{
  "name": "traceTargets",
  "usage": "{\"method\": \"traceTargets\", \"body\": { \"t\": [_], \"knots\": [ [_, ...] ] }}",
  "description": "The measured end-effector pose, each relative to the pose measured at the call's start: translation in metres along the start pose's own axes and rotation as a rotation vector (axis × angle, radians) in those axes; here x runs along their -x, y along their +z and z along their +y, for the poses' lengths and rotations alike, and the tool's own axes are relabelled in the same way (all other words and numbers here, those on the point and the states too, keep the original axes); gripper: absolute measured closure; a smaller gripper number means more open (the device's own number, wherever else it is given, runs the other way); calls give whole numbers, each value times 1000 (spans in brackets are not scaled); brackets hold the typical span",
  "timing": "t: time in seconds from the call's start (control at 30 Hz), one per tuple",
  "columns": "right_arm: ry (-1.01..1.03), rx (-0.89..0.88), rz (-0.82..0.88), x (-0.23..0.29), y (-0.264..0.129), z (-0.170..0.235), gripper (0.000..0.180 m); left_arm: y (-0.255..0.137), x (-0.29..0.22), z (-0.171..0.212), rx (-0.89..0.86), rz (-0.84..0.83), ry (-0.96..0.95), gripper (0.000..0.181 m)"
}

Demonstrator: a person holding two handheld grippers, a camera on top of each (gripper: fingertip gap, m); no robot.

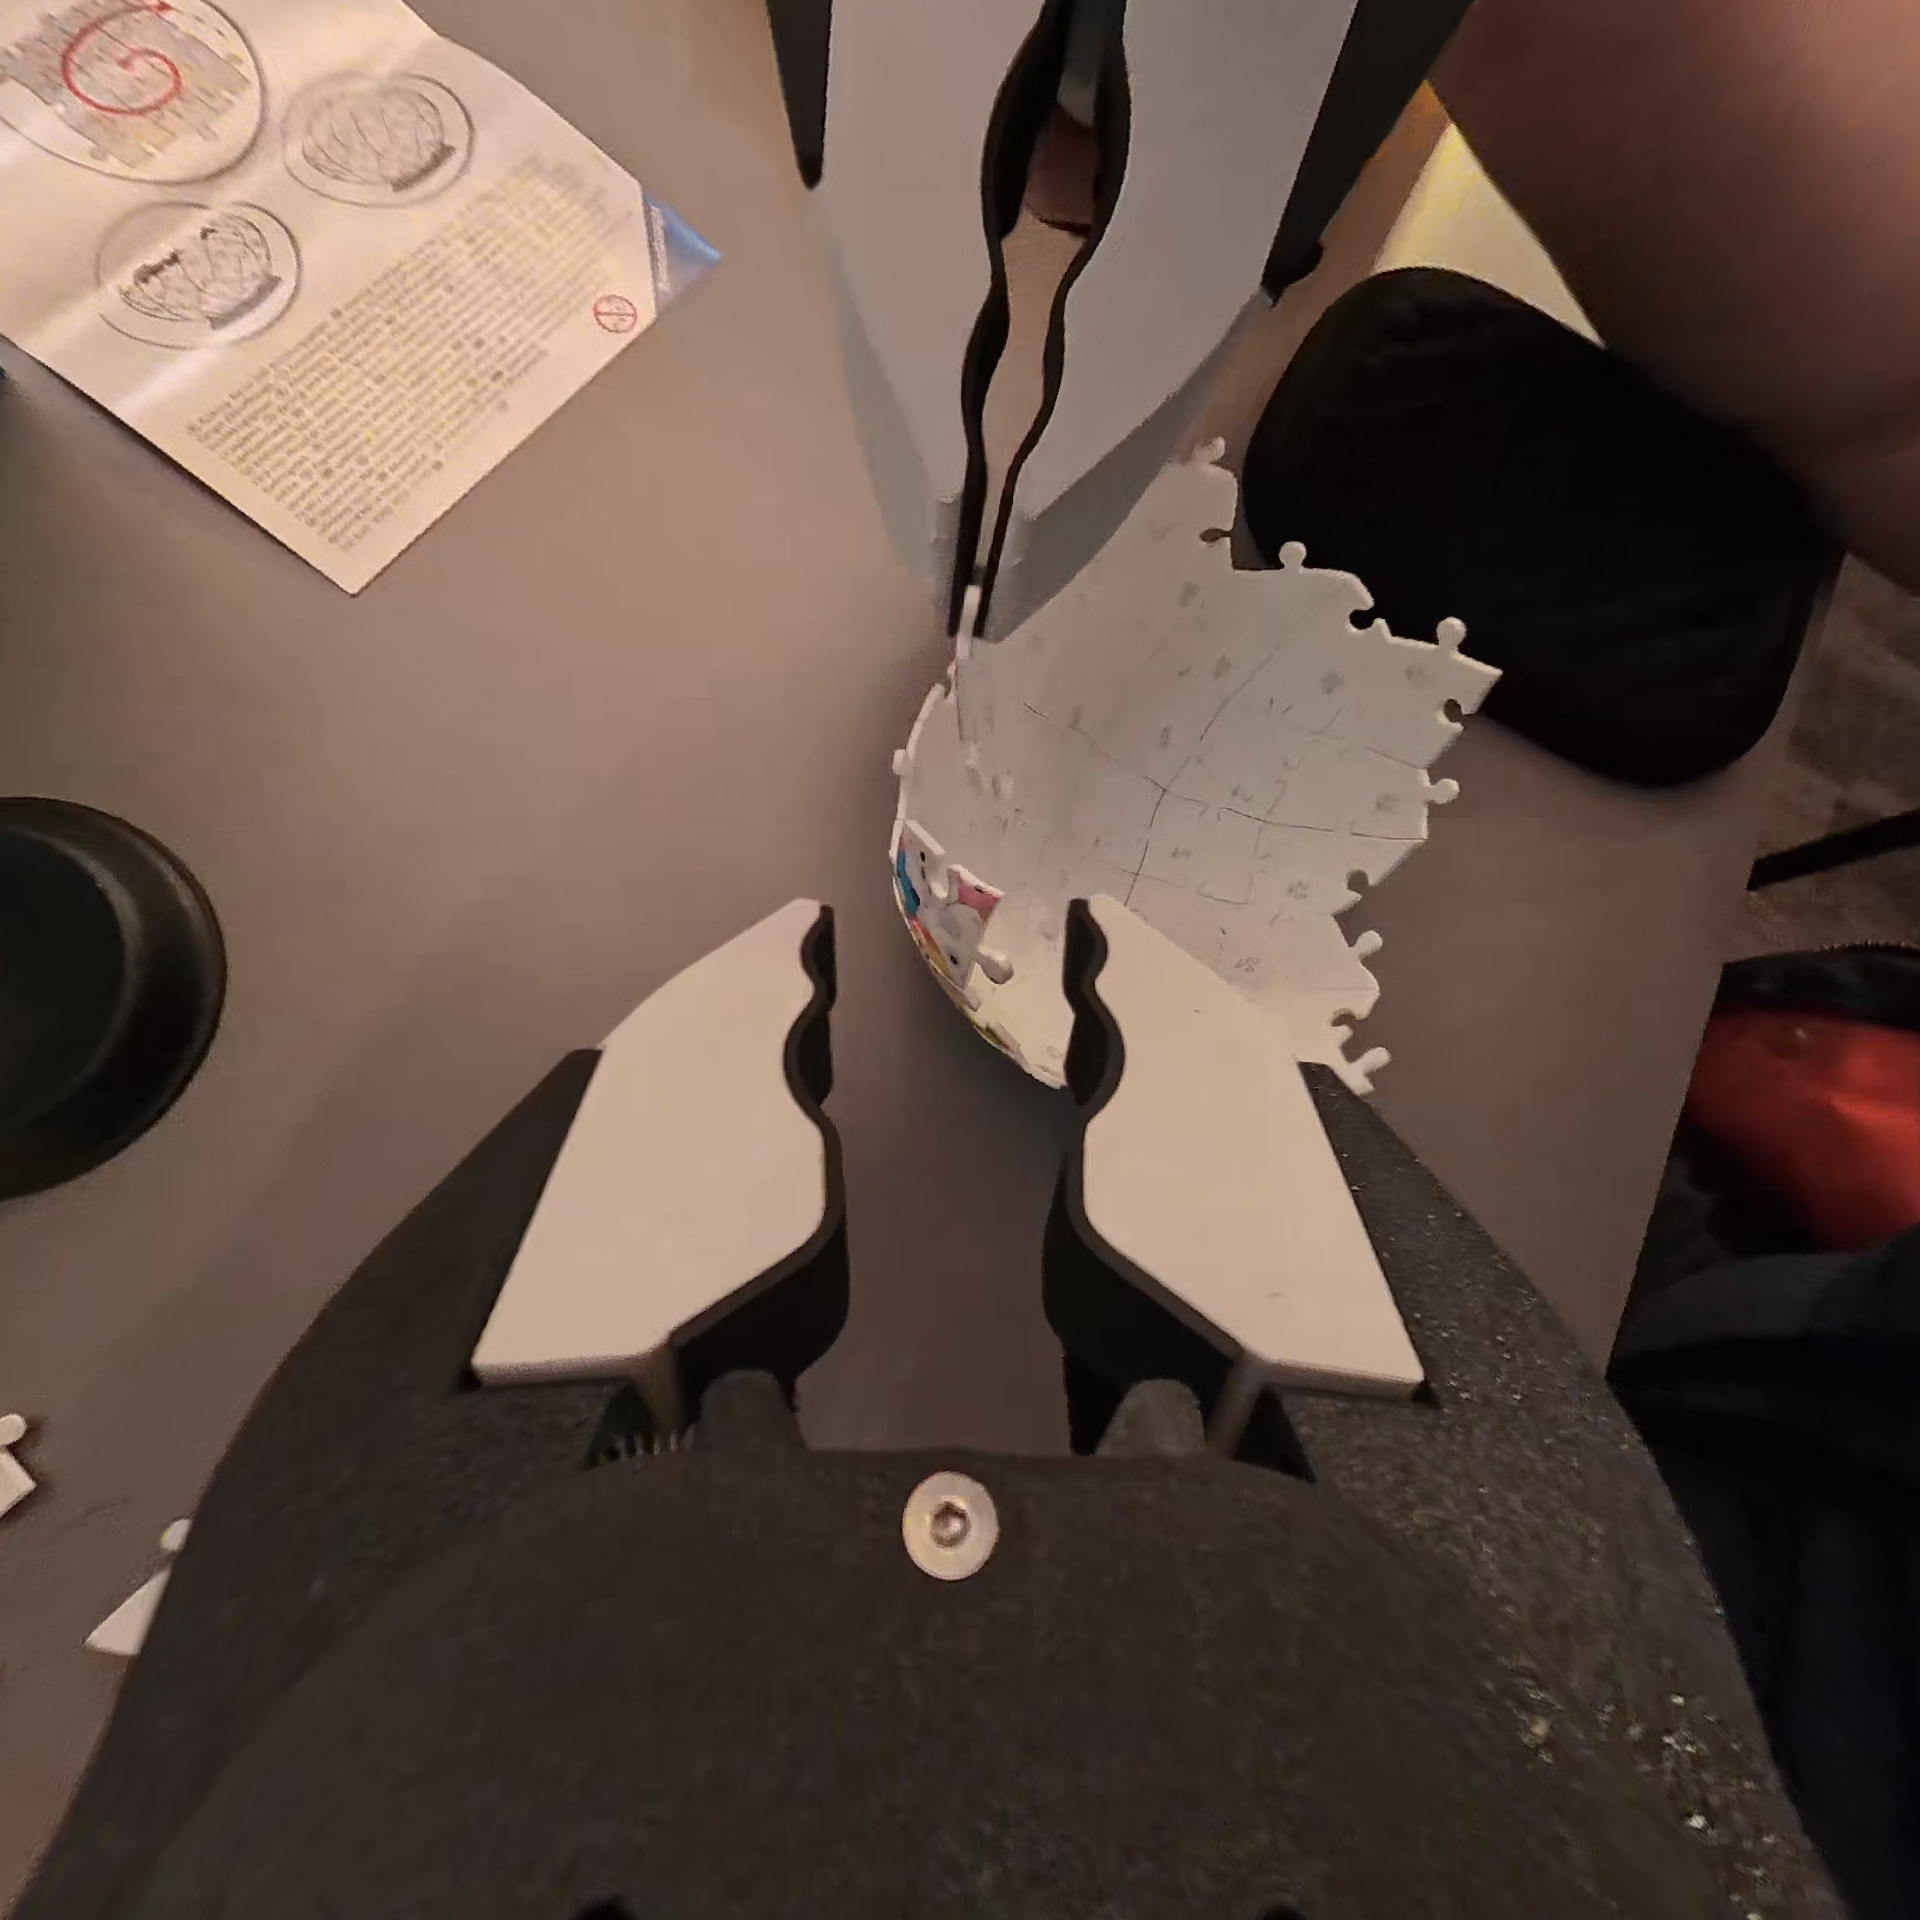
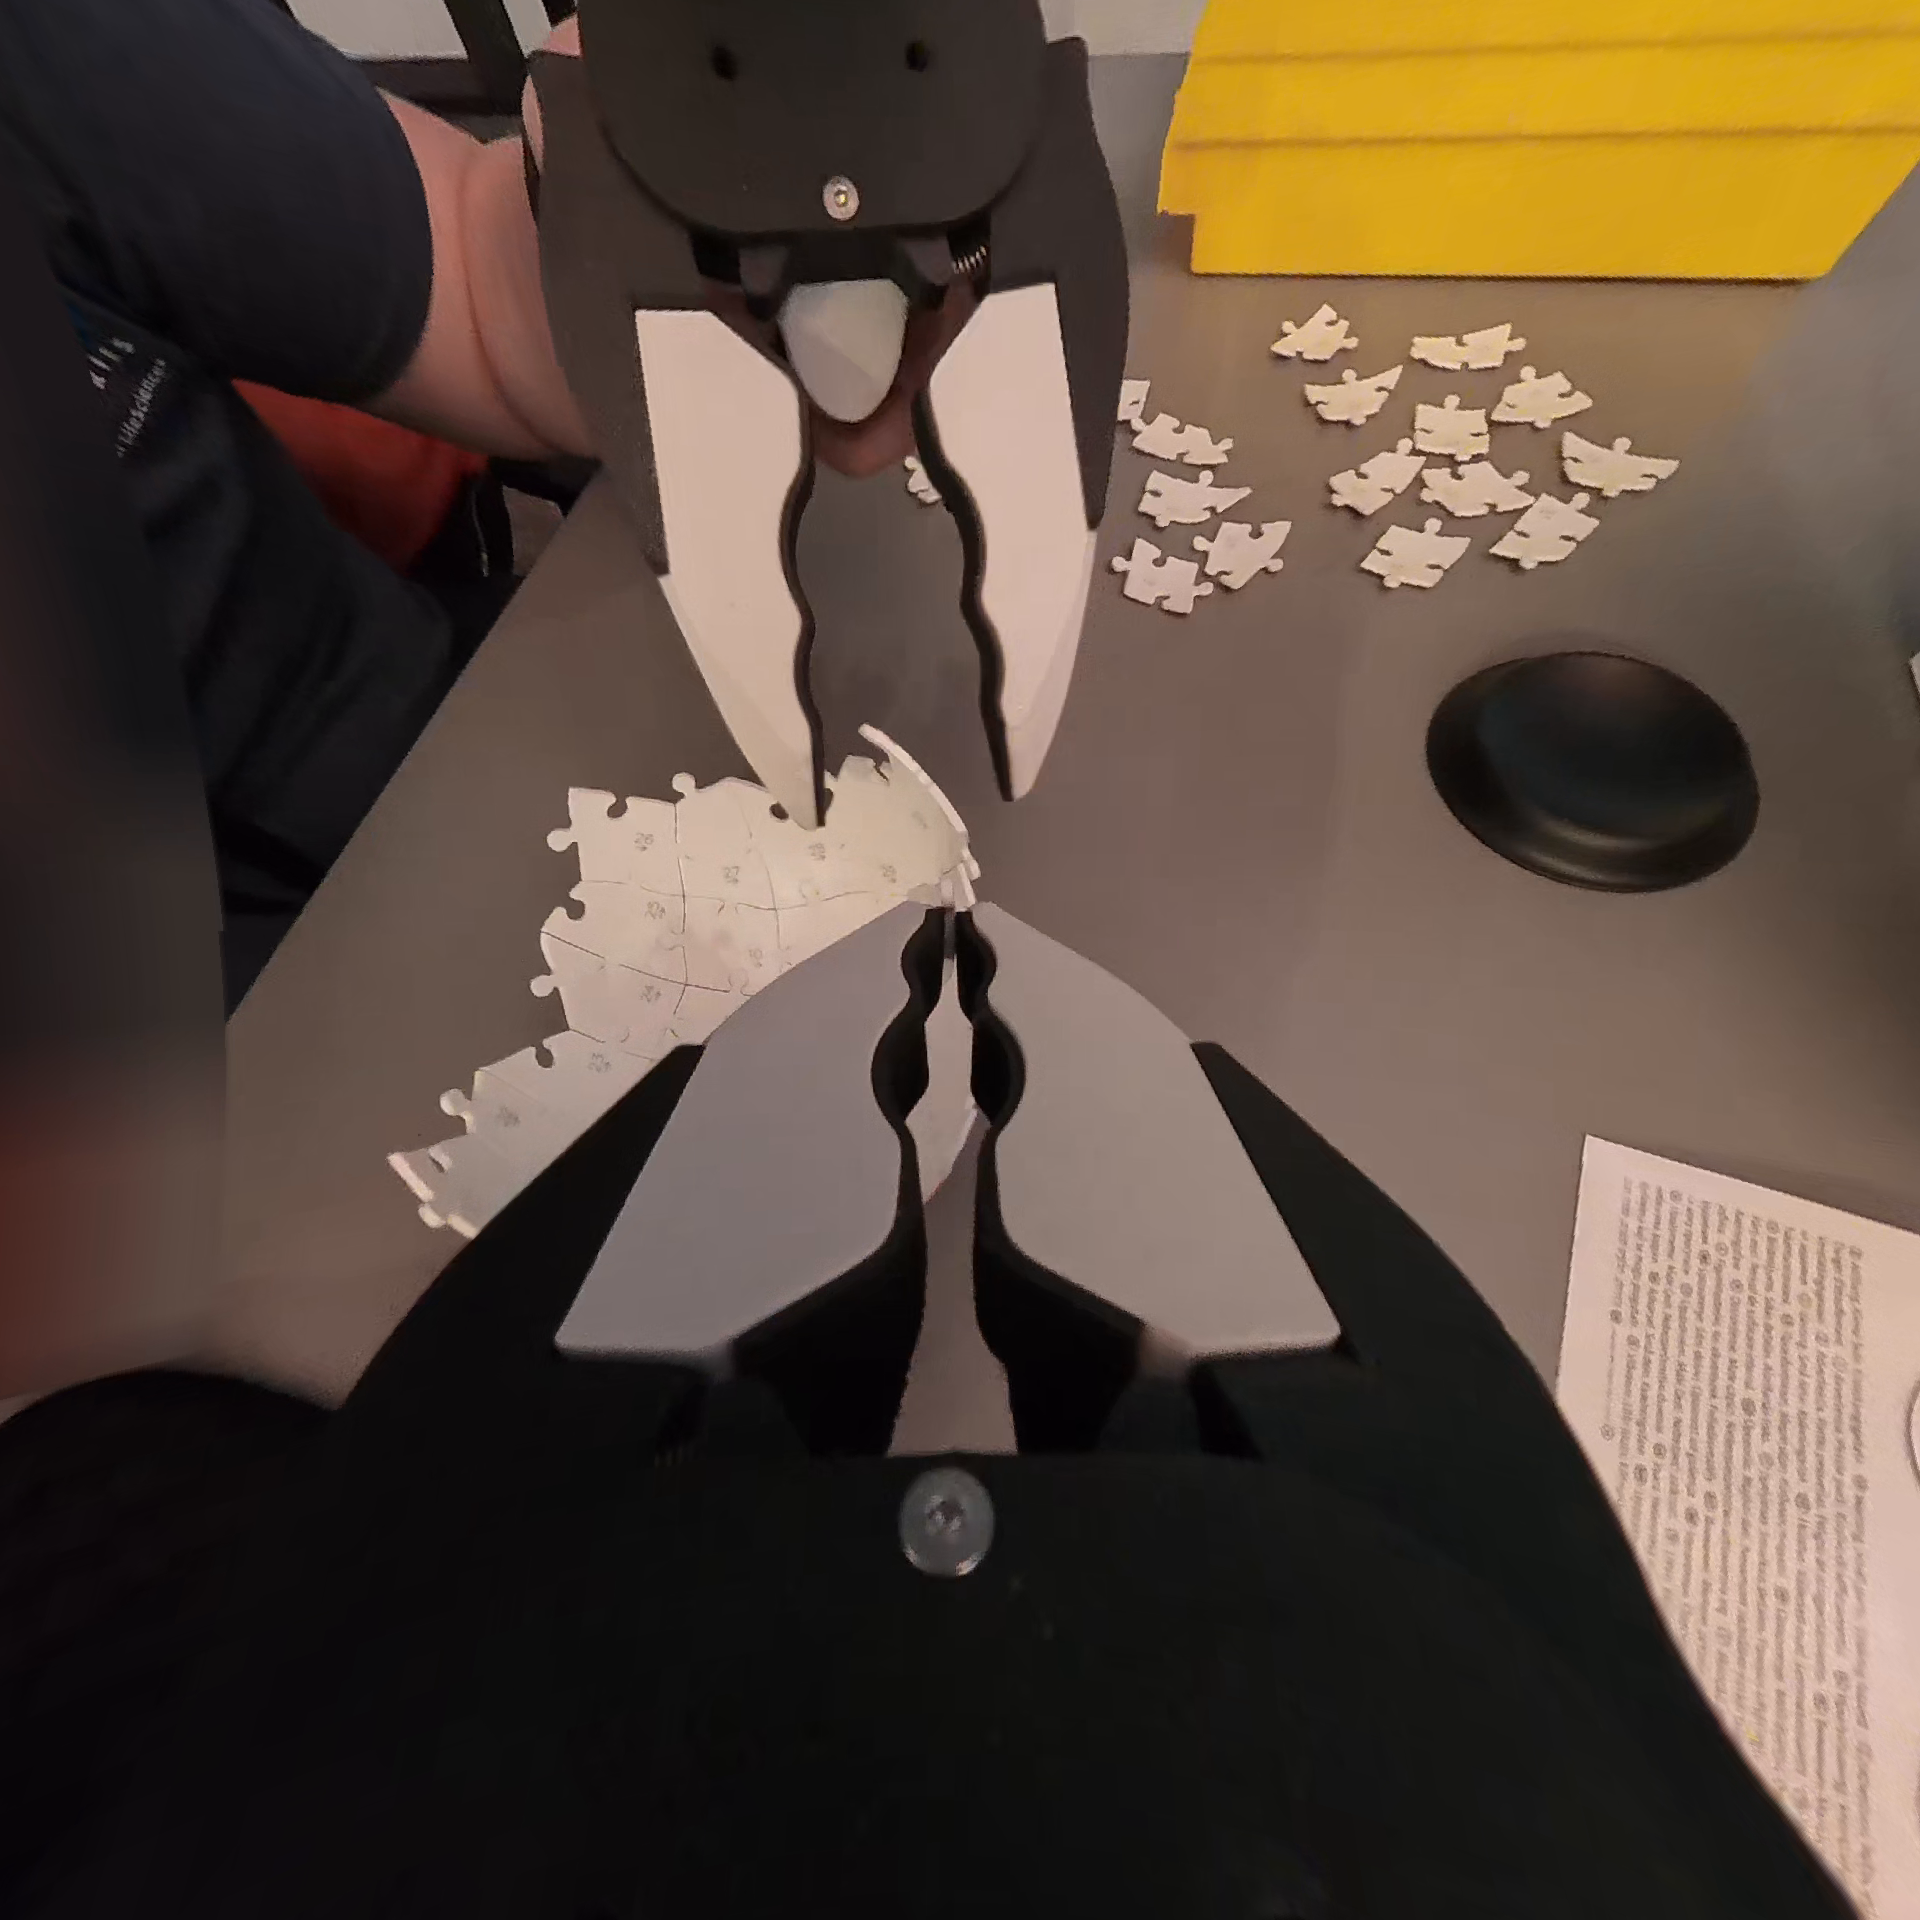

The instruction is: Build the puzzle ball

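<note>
The right gripper [image 2: 951,920] has its jaws pinched nearly together on a small white piece [image 1: 969,615], held at the rim of the shell [image 1: 1174,790], the half-built ball. The narrow pinch on the piece's edge looks meant to leave its tabs free to slot into the rim.

The left gripper [image 1: 948,909] has its jaws wide, holding nothing. In the right wrist view one finger tip rests at the shell's far rim, at 12 o'clock from the right gripper, while the other hangs over bare table [image 2: 1195,935]. My guess is that it braces the shell so that pressing the piece in does not tip it.

The shell lies near the table's edge with its white, numbered inside facing up and open; a strip of its coloured outside shows at 9 o'clock on it in the left wrist view. It is far from a full ball.

Loose pieces [image 2: 1444,457] lie face down in a scatter at 1 o'clock in the right wrist view, within reach and apart from one another, likely for easy picking. A black stand [image 2: 1590,769] sits at 3 o'clock, probably waiting for the finished ball. The instruction sheet [image 2: 1745,1455] lies flat at 4 o'clock, and a yellow bin [image 2: 1558,135] stands beyond the pieces.
</note>
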State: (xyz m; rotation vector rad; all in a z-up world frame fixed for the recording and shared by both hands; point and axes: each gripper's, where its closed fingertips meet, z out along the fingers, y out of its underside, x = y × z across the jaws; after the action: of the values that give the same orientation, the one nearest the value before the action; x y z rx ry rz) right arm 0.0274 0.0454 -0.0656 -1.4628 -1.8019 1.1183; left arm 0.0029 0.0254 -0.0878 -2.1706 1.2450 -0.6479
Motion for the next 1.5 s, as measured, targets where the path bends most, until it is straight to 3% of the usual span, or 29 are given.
{"method": "traceTargets", "body": {
  "t": [0.37,1.07,1.33,1.5],
  "knots": [
    [-190,29,39,0,18,3,176,-1,2,-3,-27,54,-9,143],
    [-224,41,92,-6,19,6,176,-1,12,-11,-54,51,-30,153],
    [-235,23,160,-7,13,8,176,-3,15,-20,-64,54,-27,140],
    [-258,-3,197,-7,9,2,176,-10,21,-33,41,-7,70,135]
  ]
}}
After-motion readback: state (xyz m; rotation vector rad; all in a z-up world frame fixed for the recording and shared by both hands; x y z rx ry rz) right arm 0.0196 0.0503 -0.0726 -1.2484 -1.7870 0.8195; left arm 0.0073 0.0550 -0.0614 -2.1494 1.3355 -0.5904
